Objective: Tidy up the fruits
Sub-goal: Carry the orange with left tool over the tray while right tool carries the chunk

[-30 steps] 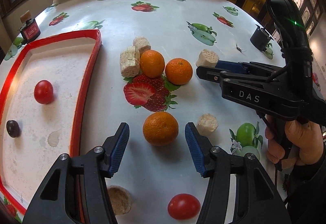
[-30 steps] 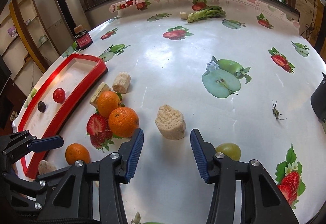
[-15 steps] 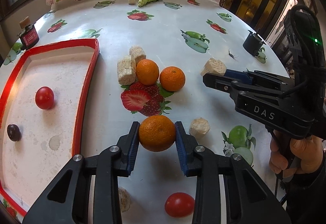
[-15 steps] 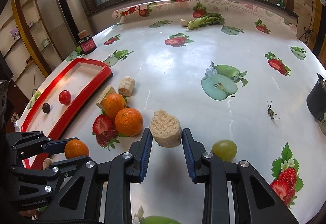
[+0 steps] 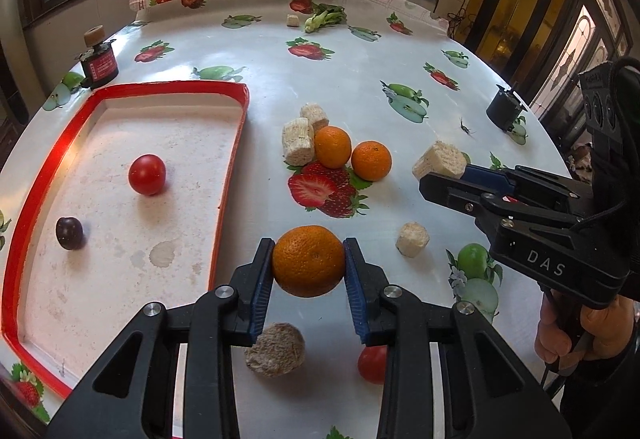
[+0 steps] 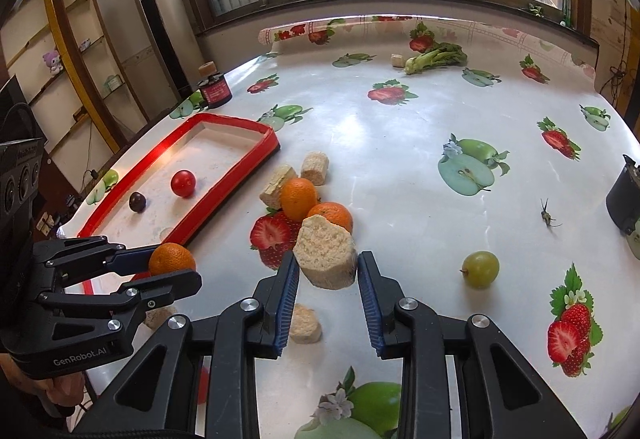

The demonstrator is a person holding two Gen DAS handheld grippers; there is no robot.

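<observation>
Lifted since earlier: dimpled round orange (image 5: 308, 261) clamped in left gripper (image 5: 308, 267), porous beige chunk (image 6: 326, 257) clamped in right gripper (image 6: 327, 271), beside red-rimmed tray (image 5: 230, 159); tomato (image 5: 371, 363) half-hidden.

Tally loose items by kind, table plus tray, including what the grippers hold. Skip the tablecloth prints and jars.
Oranges: 3
Red tomatoes: 2
Dark plum: 1
Green grape: 1
Beige chunks: 6
Leafy vegetable: 1
Total: 14
</observation>
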